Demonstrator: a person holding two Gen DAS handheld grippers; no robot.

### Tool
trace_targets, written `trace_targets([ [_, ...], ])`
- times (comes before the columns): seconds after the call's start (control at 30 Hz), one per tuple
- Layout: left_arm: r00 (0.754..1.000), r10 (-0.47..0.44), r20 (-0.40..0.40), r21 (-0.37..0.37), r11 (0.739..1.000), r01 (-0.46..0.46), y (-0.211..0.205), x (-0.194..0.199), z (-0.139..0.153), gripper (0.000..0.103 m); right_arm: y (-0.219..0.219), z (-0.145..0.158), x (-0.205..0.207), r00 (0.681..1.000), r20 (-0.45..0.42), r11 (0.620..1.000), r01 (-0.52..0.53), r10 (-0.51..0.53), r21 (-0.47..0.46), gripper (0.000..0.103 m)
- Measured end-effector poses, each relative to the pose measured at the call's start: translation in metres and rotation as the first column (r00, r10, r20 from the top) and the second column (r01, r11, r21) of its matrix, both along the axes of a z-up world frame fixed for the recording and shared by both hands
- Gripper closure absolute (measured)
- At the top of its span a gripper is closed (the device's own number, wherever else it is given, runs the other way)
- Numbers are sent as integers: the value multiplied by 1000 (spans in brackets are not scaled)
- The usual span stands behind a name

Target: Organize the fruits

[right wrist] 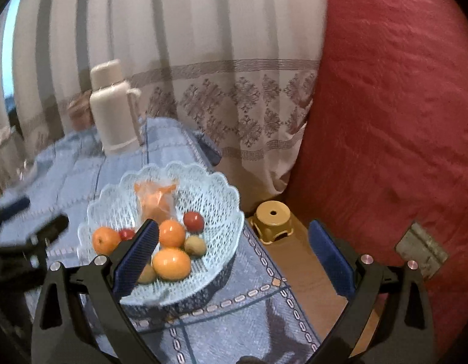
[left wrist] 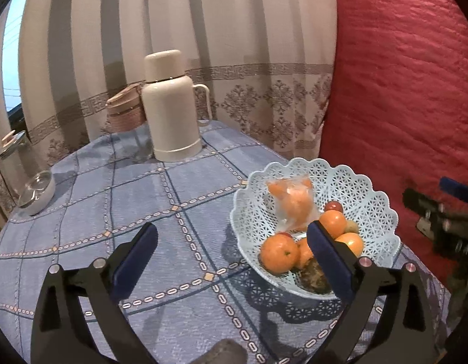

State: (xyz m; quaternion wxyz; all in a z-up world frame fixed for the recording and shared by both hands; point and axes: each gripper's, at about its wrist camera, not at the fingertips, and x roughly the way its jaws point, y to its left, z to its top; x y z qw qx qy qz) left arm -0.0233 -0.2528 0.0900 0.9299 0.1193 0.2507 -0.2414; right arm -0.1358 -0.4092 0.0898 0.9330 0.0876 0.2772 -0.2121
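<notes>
A pale blue lattice basket (left wrist: 294, 163) (right wrist: 222, 188) stands at the right edge of the blue checked tablecloth (left wrist: 128, 182). It holds several oranges (left wrist: 278, 253) (right wrist: 172, 262), an orange in a clear bag (left wrist: 294, 203) (right wrist: 156, 200), small red fruits (left wrist: 334, 206) (right wrist: 194, 220) and brownish kiwis (right wrist: 195, 245). My left gripper (left wrist: 231, 229) is open and holds nothing; its right finger overlaps the basket's near side. My right gripper (right wrist: 234, 227) is open and holds nothing; its left finger is over the basket and its right finger is past the table's edge.
A white thermos jug (left wrist: 170, 106) and a pink-lidded jar (left wrist: 125, 112) stand at the back of the table. A glass bowl (left wrist: 37, 191) sits at the left edge. A red quilted cover (left wrist: 400, 91) fills the right side. A yellow stool (right wrist: 273, 218) stands on the floor beside the table.
</notes>
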Motion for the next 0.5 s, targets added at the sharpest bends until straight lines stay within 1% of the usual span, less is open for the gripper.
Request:
trace_targets([
  [0.07, 1000, 13, 1, -7, 1000, -13, 3, 0, 2, 5, 8, -3, 2, 999, -27, 999, -40, 40, -4, 3],
  [0.13, 1000, 29, 9, 3, 1000, -29, 5, -1, 3, 5, 17, -6, 4, 994, -52, 996, -92, 91, -14, 3],
  [0.27, 998, 53, 36, 26, 998, -54, 5, -4, 6, 5, 41, -8, 7, 982, -98, 982, -170, 162, -84, 3],
  [0.4, 996, 67, 56, 41, 997, -70, 7, -7, 7, 5, 54, -9, 8, 977, -117, 975, -190, 176, -118, 3],
  [0.5, 995, 71, 69, 48, 996, -74, 8, -8, 9, 5, 54, -9, 9, 980, -108, 978, -179, 167, -106, 3],
])
